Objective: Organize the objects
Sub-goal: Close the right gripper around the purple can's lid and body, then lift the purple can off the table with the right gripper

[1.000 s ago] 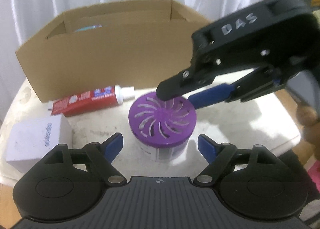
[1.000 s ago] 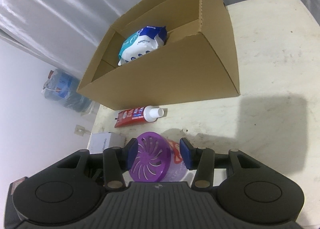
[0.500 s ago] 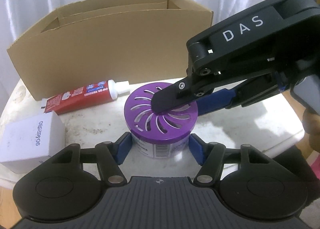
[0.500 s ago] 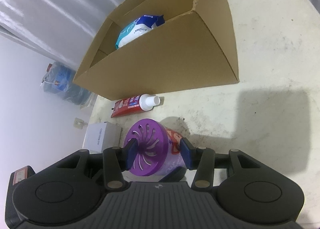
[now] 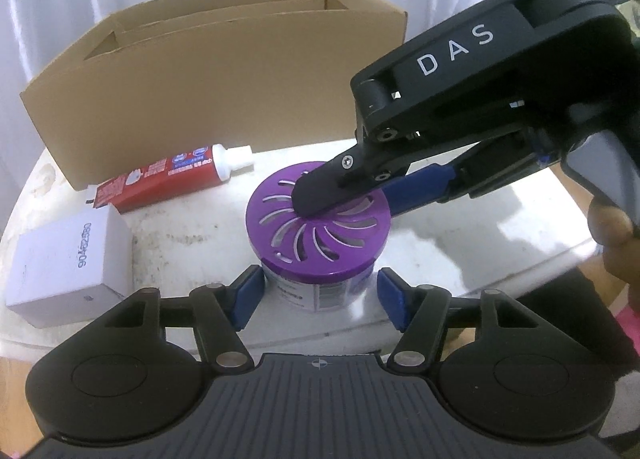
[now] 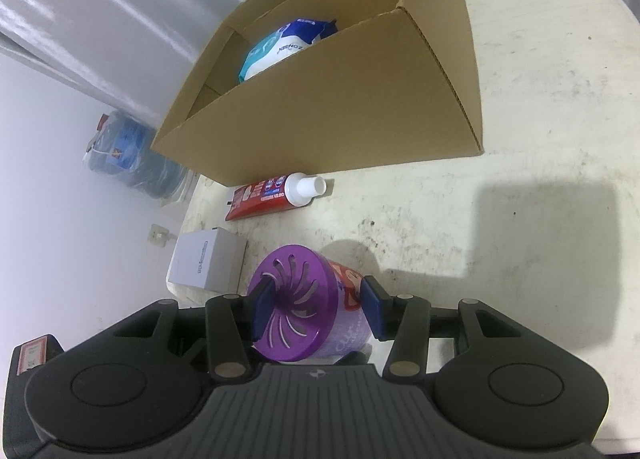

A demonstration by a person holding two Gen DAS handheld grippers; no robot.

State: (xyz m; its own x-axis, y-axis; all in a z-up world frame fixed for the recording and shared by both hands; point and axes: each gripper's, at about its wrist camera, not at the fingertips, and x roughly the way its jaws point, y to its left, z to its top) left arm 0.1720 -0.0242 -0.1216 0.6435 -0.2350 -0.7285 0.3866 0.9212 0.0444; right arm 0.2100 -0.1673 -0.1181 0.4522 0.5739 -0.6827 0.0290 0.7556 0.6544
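— Where is the purple air freshener (image 5: 318,229)?
— On the table (image 6: 540,131). The right gripper (image 6: 316,309) pinches its lid and base; the left gripper (image 5: 320,295) squeezes its sides.
— What might go wrong?
— The smooth can might slip out and roll.

two close, downward-tilted wrist views from adjacent sides, sharing the purple-lidded jar (image 5: 318,227) (image 6: 304,307)

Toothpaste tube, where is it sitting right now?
The toothpaste tube lies on the table along the front wall of the cardboard box, left of the purple-lidded canister and behind the white box.
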